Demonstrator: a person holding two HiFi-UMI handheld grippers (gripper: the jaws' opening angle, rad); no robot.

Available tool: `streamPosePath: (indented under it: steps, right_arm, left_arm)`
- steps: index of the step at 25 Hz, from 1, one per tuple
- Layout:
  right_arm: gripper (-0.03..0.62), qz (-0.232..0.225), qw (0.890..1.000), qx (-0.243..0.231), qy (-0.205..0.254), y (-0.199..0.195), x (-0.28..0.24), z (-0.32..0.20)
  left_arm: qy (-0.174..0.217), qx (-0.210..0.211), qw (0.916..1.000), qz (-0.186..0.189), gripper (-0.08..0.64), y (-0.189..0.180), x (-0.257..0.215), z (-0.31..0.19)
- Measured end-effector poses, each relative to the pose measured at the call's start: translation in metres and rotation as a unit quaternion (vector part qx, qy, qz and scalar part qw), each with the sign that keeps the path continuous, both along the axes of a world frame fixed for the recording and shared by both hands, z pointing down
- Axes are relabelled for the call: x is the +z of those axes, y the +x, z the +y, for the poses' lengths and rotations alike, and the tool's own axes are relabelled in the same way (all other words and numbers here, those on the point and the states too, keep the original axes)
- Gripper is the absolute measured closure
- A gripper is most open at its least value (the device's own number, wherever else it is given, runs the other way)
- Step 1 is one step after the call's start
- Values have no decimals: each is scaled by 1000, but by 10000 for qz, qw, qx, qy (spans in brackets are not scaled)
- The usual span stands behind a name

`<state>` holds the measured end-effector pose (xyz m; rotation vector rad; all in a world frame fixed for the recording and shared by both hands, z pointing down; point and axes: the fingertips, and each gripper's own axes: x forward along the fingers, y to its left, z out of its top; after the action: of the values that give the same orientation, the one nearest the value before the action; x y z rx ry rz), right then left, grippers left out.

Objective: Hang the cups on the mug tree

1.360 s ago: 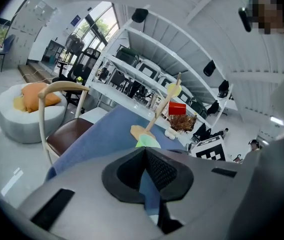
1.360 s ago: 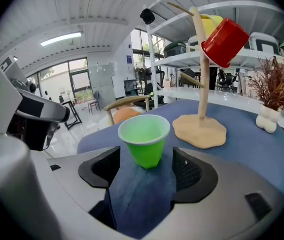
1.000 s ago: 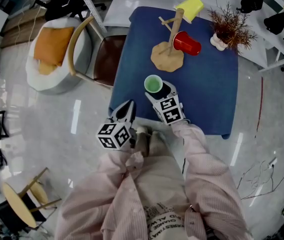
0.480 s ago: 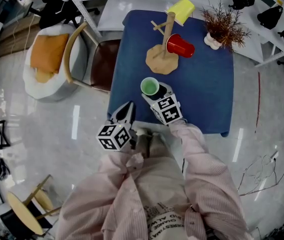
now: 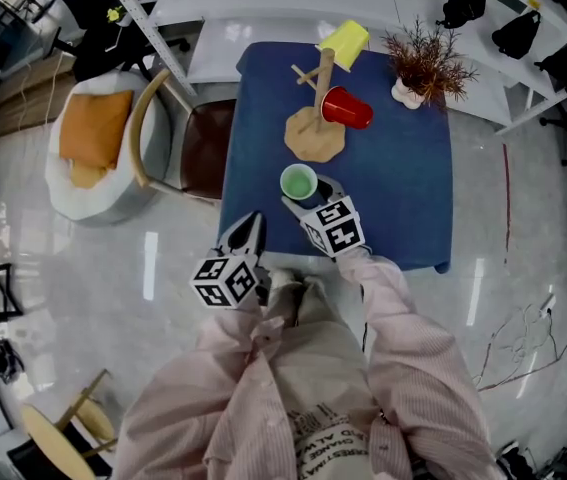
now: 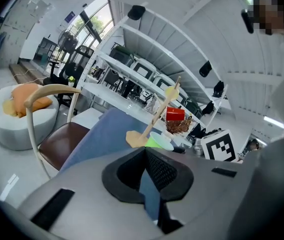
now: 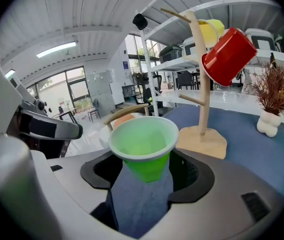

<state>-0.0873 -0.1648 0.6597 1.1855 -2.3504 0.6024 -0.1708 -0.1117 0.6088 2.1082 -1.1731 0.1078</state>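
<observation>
Two hung: yellow cup [image 5: 342, 41] and red cup [image 5: 346, 108] on the mug tree [image 5: 320, 78], far end of table [image 5: 403, 198].
Right gripper [image 5: 308, 194]: clamped on upright green cup [image 7: 143, 143].
Left gripper [image 5: 248, 230]: jaws together, empty, near edge.
Key line: tree just far of the green cup; bare pegs jut left.

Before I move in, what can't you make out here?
Base of the green plastic cup: right gripper view, sunk between the jaws of the right gripper.
Yellow cup, its hold on the wooden mug tree: right gripper view, partly behind the red cup; head view, too small.
</observation>
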Motion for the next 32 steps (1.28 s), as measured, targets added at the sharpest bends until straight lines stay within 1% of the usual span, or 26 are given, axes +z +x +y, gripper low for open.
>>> streamPosePath:
  steps: [8, 12, 14, 18, 25, 29, 32]
  right_arm:
    - [308, -226, 9991, 333, 105, -2, -45, -5]
    - [308, -442, 9970, 615, 151, 1, -67, -9]
    - [308, -552, 9961, 667, 148, 1, -78, -11]
    - [310, -629, 9946, 773, 284, 3, -102, -20]
    - [310, -1041, 9915, 730, 289, -2, -133, -32]
    - [310, -1345, 9886, 622, 258, -6, -151, -41]
    - [310, -1570, 9862, 513, 132, -7, -161, -45]
  left_arm:
    - [211, 116, 9997, 29, 561, -11, -29, -8]
    - [393, 139, 9991, 78, 561, -16, -45, -17]
    - [496, 145, 9986, 99, 561, -18, -54, -22]
    - [695, 180, 9973, 126, 561, -20, -69, -30]
    - [862, 165, 9961, 111, 561, -19, -81, -36]
    - [1010, 12, 9948, 98, 561, -20, -94, -44]
    - [1104, -130, 9937, 118, 561, -18, -104, -49]
